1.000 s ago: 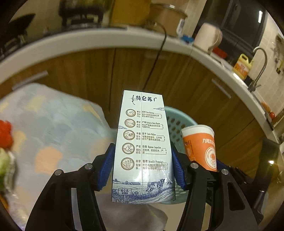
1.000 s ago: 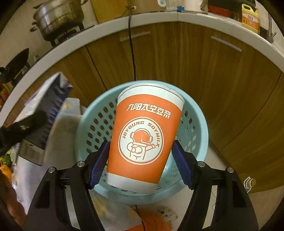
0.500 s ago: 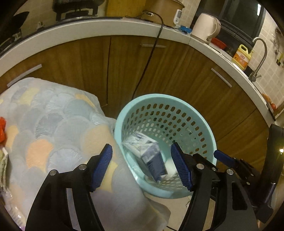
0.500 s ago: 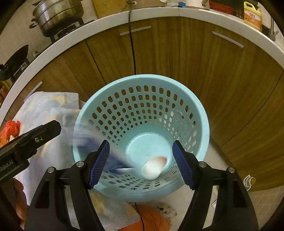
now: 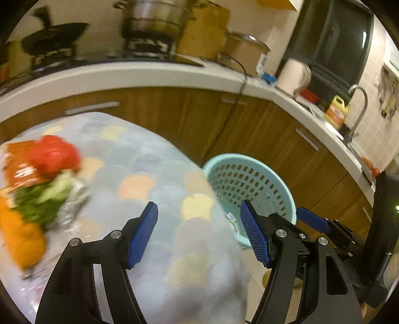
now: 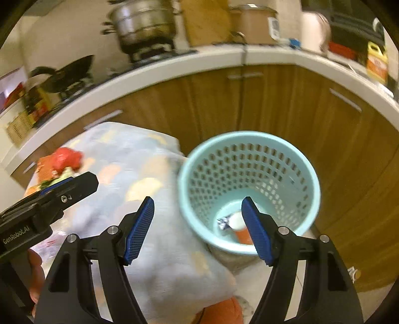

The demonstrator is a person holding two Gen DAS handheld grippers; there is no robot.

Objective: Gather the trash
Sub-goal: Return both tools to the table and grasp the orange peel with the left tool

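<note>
My left gripper [image 5: 198, 206] stands open and empty over the patterned tablecloth [image 5: 139, 159]. To its left lies blurred trash: a red bag [image 5: 53, 154], green scraps [image 5: 42, 199], crumpled foil [image 5: 73, 206] and something orange [image 5: 22, 239]. My right gripper [image 6: 197, 202] is open too, jaws closing slightly with nothing between them, above the table edge and the light-blue perforated basket [image 6: 249, 169]. At the basket's bottom lie the orange-and-white cup [image 6: 237, 221] and a silvery carton corner [image 6: 222, 221]. The basket [image 5: 239, 174] stands on the floor right of the table.
Wooden cabinets [image 6: 311, 119] curve behind the basket under a white counter [image 5: 139, 74] carrying a steel pot [image 6: 142, 22], a wok [image 5: 52, 42], a kettle [image 5: 294, 74] and a yellow bottle [image 5: 335, 112]. An orange thing [image 6: 224, 309] lies on the floor below the table edge.
The milk carton left my left gripper and the orange cup left my right; both now lie in the basket. Both grippers have drawn back, up and left over the table.
</note>
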